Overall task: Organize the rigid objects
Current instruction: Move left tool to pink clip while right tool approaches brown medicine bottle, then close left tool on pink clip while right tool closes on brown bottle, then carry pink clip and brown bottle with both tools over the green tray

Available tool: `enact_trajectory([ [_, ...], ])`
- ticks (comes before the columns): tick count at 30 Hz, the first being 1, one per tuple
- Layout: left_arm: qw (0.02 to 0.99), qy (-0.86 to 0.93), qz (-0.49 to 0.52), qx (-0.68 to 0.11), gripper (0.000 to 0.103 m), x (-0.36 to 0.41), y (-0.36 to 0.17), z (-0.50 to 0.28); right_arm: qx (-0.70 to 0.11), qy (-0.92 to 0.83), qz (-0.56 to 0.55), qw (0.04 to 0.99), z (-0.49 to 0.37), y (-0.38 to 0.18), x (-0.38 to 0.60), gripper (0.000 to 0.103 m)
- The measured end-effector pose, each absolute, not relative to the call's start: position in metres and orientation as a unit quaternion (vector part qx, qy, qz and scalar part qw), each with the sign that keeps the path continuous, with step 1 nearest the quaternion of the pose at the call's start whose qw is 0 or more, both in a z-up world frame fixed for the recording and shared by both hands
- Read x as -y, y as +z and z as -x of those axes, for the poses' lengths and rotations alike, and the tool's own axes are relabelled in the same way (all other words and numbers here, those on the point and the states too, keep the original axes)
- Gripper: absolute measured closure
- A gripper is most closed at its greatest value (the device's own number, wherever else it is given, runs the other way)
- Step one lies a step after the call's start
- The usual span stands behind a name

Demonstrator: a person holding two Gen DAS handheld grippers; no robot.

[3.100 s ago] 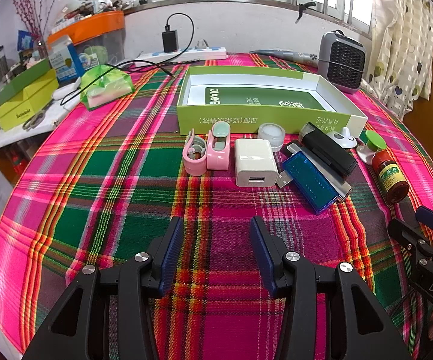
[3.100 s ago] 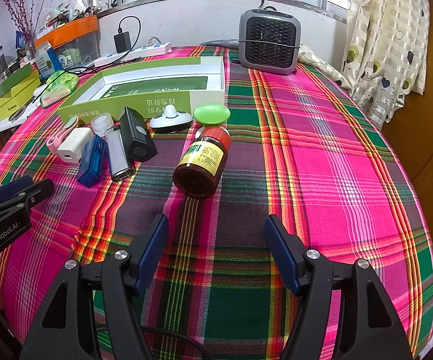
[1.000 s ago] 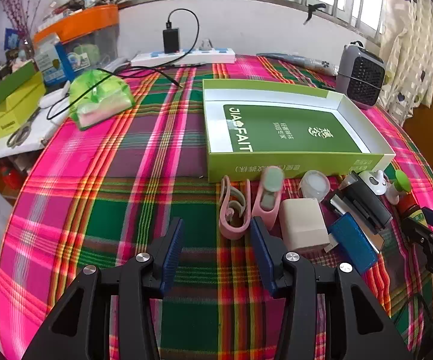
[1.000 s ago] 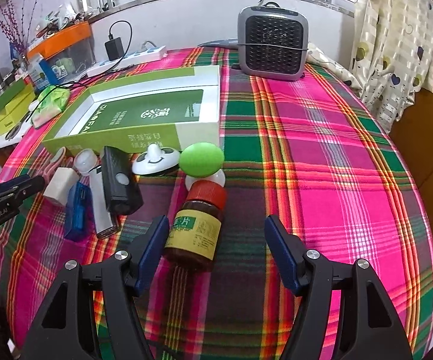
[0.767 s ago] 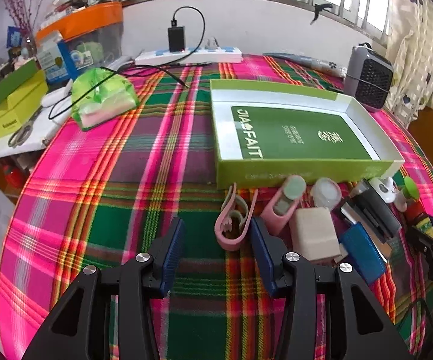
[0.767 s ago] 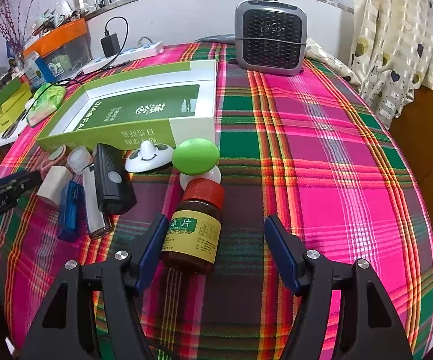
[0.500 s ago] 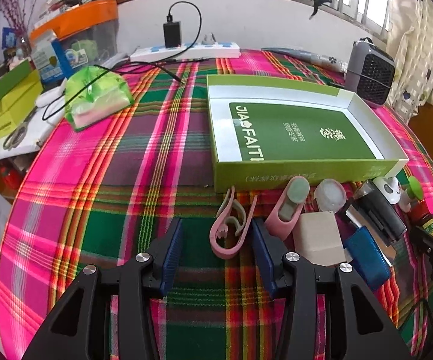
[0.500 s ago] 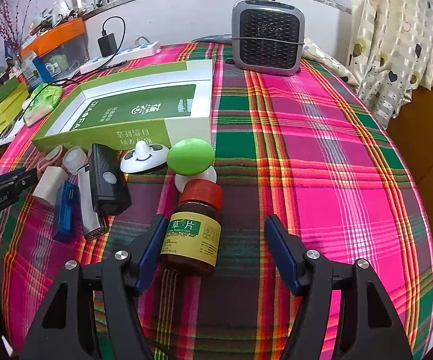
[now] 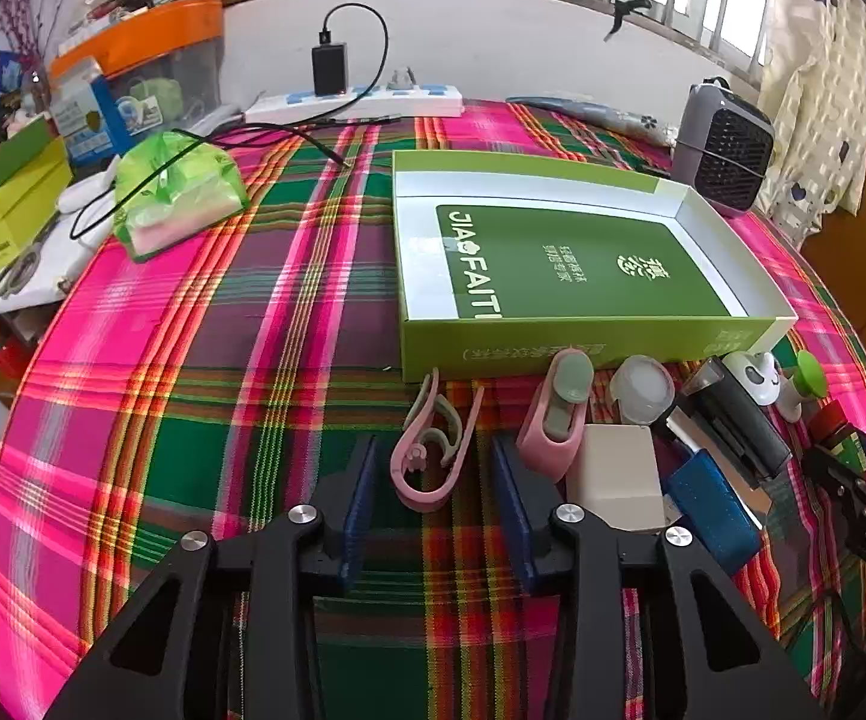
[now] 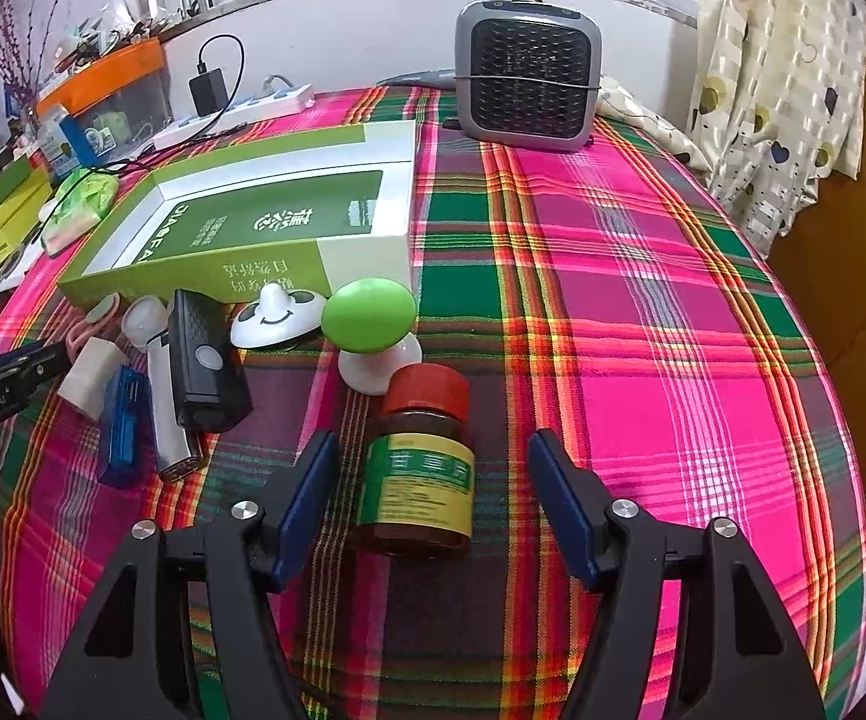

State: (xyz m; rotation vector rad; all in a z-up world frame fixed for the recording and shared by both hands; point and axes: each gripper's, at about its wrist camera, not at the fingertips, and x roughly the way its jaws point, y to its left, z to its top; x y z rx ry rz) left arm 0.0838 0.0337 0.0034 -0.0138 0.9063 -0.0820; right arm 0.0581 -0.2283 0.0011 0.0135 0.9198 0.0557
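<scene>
A row of small objects lies in front of an open green box (image 9: pixel 589 354). My left gripper (image 9: pixel 433 480) is open, its fingers on either side of a pink clip (image 9: pixel 430 450) without touching it. Next to it lie a pink case (image 9: pixel 556 420), a white charger (image 9: pixel 616 474) and a blue USB device (image 9: pixel 712 507). My right gripper (image 10: pixel 433 480) is open around a brown medicine bottle with a red cap (image 10: pixel 421 456) lying on the cloth. Beyond it are a green-capped knob (image 10: pixel 370 309), a white smiley piece (image 10: pixel 277 318) and a black device (image 10: pixel 202 360).
A grey heater (image 10: pixel 526 75) stands at the back right. A power strip with a charger (image 9: pixel 355 99), a green plastic bag (image 9: pixel 178 192) and storage boxes (image 9: pixel 7 204) are at the back left. The plaid tablecloth (image 10: pixel 643 312) drops off at the right edge.
Both grippers have moved forward and lower. The pink clip now lies between my left fingers, and the bottle now lies between my right fingers. Both stay open.
</scene>
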Motion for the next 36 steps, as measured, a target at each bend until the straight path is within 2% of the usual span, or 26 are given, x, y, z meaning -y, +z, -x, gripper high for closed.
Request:
enact_trajectory([
  [2,0.898,-0.042,0.012,-0.437,0.074,-0.034,0.004,-0.082,-0.442,0.024,-0.007,0.897,-0.057,0.001,0.229,0.047],
  [15,0.900,-0.042,0.025,-0.434,0.081,-0.037,0.004,-0.085,-0.438,0.029,-0.012,0.898,-0.056,0.003,0.231,0.069],
  [36,0.907,-0.039,0.038,-0.417,0.081,-0.042,0.017,-0.075,-0.423,0.037,-0.016,0.905,-0.053,0.011,0.233,0.070],
])
